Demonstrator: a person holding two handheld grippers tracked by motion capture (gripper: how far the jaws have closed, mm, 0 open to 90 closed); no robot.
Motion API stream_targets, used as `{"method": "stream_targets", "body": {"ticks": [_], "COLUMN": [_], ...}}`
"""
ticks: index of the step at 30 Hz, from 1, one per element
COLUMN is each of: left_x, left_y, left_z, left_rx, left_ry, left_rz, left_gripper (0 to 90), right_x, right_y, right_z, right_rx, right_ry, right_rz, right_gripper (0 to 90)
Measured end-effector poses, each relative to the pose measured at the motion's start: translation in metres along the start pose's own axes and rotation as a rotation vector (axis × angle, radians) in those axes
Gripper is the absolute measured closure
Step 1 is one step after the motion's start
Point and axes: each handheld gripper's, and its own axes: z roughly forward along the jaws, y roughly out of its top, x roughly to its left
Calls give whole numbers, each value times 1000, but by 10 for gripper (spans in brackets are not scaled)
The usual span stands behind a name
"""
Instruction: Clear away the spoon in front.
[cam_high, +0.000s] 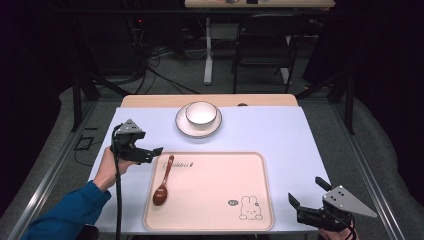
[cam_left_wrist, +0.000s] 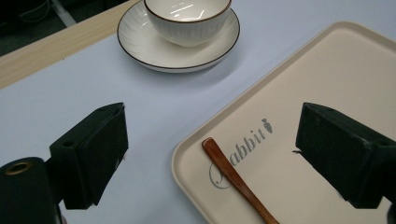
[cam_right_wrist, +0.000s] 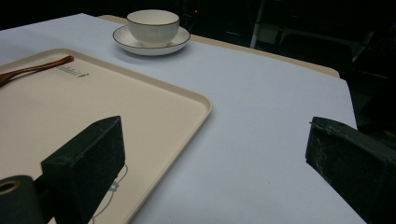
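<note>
Left tool (cam_high: 150, 152): jaws spread wide and holding nothing, poised over the tray's upper-left corner, above the spoon handle.
Right tool (cam_high: 300, 207): also wide open and empty, idle off the tray's lower-right corner.
Spoon (cam_high: 163, 182): flat on the tray's left side, handle pointing away.
Tray (cam_high: 215, 165): on the desk (cam_high: 280, 135), gathering the tableware.
Bowl (cam_high: 201, 113): on its saucer (cam_high: 182, 127) beyond the tray, likely next.
</note>
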Motion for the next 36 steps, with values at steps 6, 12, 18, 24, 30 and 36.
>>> {"method": "stream_targets", "body": {"ticks": [6, 12, 18, 24, 30, 36], "left_x": [-5, -7, -10, -9, -10, -15], "left_y": [0, -5, -15, -29, -50, -72], "left_z": [-20, -37, -57, -75, -87, -88], "left_rx": [-41, -67, -110, -160, -192, -210], "left_ry": [24, 53, 87, 99, 137, 127], "left_rz": [7, 11, -1, -26, -82, -101], "left_gripper": [76, 68, 59, 46, 37, 19], "right_x": [0, 0, 0, 0, 0, 0], "right_y": [0, 0, 0, 0, 0, 0], "right_z": [0, 0, 0, 0, 0, 0], "right_rx": [1, 3, 3, 3, 3, 3], "right_ry": [-1, -1, -2, -1, -1, -1], "right_rz": [0, -1, -1, -1, -2, -1], "right_gripper": [37, 38, 38, 38, 38, 39]}}
